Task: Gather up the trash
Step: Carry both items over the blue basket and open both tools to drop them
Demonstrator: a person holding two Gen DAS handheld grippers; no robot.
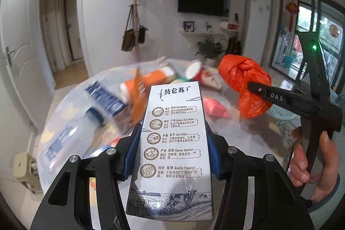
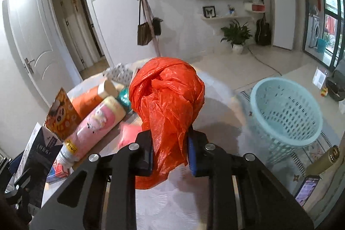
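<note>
**Both tongs loaded above the littered table**

The left gripper point(image 1: 174, 152) was pinching a white milk carton point(image 1: 174, 143) between its blue pads point(image 1: 131, 154); the carton stood upright in the jaws, printed side toward the camera, raised clear of the round table point(image 1: 248, 139); the same carton point(image 2: 41, 156) showed at the far left of the right wrist view, dark side facing.

The right gripper point(image 2: 170, 152) was pressed onto a crumpled orange plastic bag point(image 2: 166, 96); the bag's lower tail was caught between the 2 fingers and its knotted bulk bulged above them; in the left wrist view the bag point(image 1: 245, 87) hung off the tip of the right tongs point(image 1: 258, 89), with the person's hand point(image 1: 312, 163) wrapped around the black handle.

Remaining litter lay on the table, partly blurred: a clear bottle with a blue label point(image 1: 71, 135) at the near left; a blue carton point(image 1: 107, 102) beside it; an orange carton point(image 2: 90, 100); a pink bottle point(image 2: 97, 126) lying on its side; a yellow snack packet point(image 2: 62, 118) standing against it; a red and white paper cup point(image 1: 198, 74) tipped over at the far side; a small pink item point(image 1: 215, 109) near the centre.

A pale blue perforated basket point(image 2: 286, 113) sat off the table to the right, beyond the table edge, open end tilted toward the camera.
</note>
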